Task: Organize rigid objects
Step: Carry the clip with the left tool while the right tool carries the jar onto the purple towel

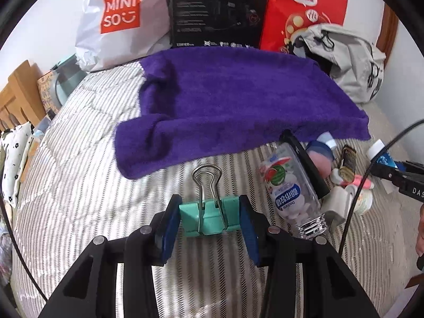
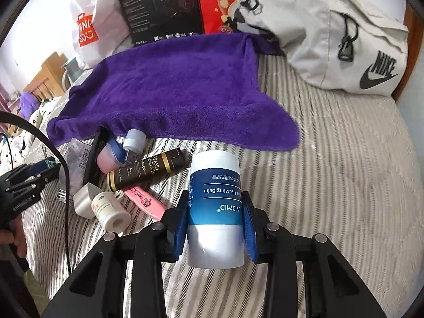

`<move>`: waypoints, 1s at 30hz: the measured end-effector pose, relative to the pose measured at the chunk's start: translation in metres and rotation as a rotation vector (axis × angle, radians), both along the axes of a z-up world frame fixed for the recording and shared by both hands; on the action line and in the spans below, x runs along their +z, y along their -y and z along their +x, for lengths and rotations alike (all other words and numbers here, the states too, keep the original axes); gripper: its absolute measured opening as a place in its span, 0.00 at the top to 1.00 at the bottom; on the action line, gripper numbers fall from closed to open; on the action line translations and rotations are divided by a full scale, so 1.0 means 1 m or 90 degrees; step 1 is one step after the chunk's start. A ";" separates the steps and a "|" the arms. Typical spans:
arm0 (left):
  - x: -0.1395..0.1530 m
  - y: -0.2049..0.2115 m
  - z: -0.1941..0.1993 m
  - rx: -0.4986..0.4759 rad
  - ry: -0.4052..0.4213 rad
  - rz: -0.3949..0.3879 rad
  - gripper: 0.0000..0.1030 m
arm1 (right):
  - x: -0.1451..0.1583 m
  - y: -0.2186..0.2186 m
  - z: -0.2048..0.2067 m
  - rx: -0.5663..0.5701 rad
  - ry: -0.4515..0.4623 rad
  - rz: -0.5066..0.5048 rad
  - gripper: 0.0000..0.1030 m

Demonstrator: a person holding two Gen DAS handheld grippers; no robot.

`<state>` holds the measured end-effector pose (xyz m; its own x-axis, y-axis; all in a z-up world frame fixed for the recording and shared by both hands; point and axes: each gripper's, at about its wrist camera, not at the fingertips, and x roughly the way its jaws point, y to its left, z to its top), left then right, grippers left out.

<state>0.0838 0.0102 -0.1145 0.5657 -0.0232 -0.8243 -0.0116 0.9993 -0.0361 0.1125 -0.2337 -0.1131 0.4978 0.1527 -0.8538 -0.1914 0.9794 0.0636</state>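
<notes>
My left gripper is shut on a teal binder clip, its wire handles pointing away from me over the striped bedcover. My right gripper is shut on a white and blue hydrating balm bottle, held lengthwise between the blue pads. A purple towel lies spread ahead of both grippers. A heap of small items sits at the towel's near edge: a clear tablet bottle, a dark brown tube, a pink tube, a small white jar and a pink and blue bottle.
A white Miniso bag, a black box and a red bag stand behind the towel. A grey Nike backpack lies at the back right. Wooden furniture stands at the far left. The left gripper shows at the right view's left edge.
</notes>
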 end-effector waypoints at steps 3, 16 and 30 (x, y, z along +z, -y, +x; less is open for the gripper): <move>0.007 -0.010 0.000 0.008 0.004 -0.025 0.60 | 0.009 0.001 -0.001 0.011 0.009 0.021 0.65; 0.050 -0.020 0.025 0.002 0.033 -0.048 0.60 | 0.047 -0.010 0.024 0.040 0.029 0.049 0.65; 0.067 -0.024 0.111 -0.008 0.059 -0.048 0.60 | 0.063 -0.032 0.113 0.040 0.051 0.069 0.65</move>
